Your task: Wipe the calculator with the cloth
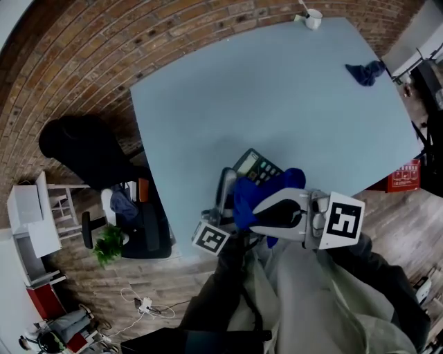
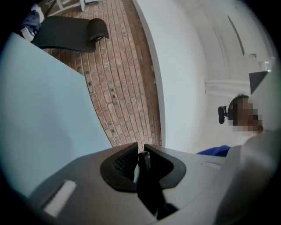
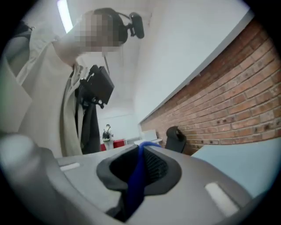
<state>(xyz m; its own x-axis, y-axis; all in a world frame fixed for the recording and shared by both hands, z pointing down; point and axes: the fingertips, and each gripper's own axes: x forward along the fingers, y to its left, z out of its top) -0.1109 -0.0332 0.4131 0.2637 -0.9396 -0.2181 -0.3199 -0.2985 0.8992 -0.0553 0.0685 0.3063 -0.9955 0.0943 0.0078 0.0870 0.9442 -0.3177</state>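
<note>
Okay, my left gripper (image 2: 139, 149) has its jaws pressed almost together on a thin dark edge. That's the calculator (image 1: 257, 166), clamped between the pads and sticking out ahead of them, keys tilted up toward me. From the head view it sits over the near edge of the bench (image 1: 277, 90); whether its far end touches the surface, I can't tell.

Over to the right gripper (image 3: 139, 148): its jaws are pinched tight on the cloth (image 3: 137, 173), a bright blue fold running up between the pads and out past the tips. In the head view that cloth bunches just ahead of the right jaws and hides the near part of the calculator, right beside the left jaws. The two grippers are close together, low in front of my body.

Well away from both sets of jaws, a second dark blue rag (image 1: 365, 71) lies on the far right of the bench. A white cup (image 1: 313, 19) stands at the far corner. Beyond the left jaws I see a brick floor (image 2: 123, 79) and a black chair (image 2: 72, 30).
</note>
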